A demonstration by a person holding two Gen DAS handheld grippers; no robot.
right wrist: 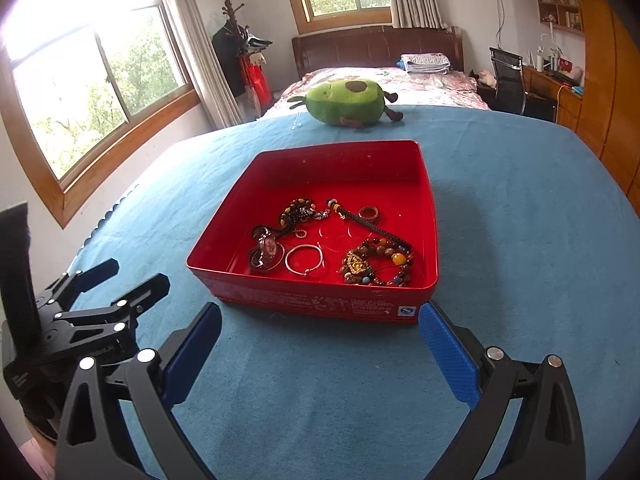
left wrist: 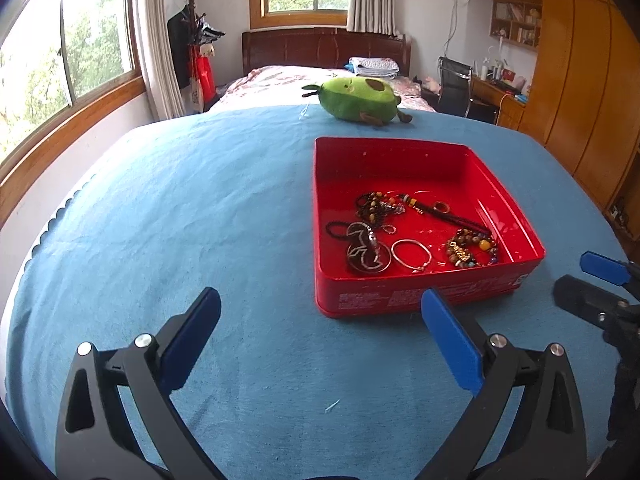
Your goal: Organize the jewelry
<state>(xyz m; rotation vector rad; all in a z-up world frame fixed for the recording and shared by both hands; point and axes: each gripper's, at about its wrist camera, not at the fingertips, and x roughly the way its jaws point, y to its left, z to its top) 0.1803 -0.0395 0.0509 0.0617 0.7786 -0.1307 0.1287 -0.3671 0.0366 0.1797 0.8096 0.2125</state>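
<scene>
Right, both your tools sit low over the blue cloth (left wrist: 200,200), on the near side of the red tin (right wrist: 312,304). Your left gripper (left wrist: 320,320) is spread wide and carries nothing; your right gripper (right wrist: 320,328) is just as wide and just as bare, its far tips close to the tin's near wall. All the jewelry I can see lies inside the tin: a silver bangle (right wrist: 304,260), a beaded bracelet (right wrist: 380,264) to its right, a ring (right wrist: 367,213) farther back, and a dark tangle of necklaces (right wrist: 288,220) on the left. No piece shows on the cloth, so this fits a tin freshly filled or one waiting to be sorted. If you go in, clear the wall before dipping, and keep away from the tangle, since snagged cords drag neighbours along.
</scene>
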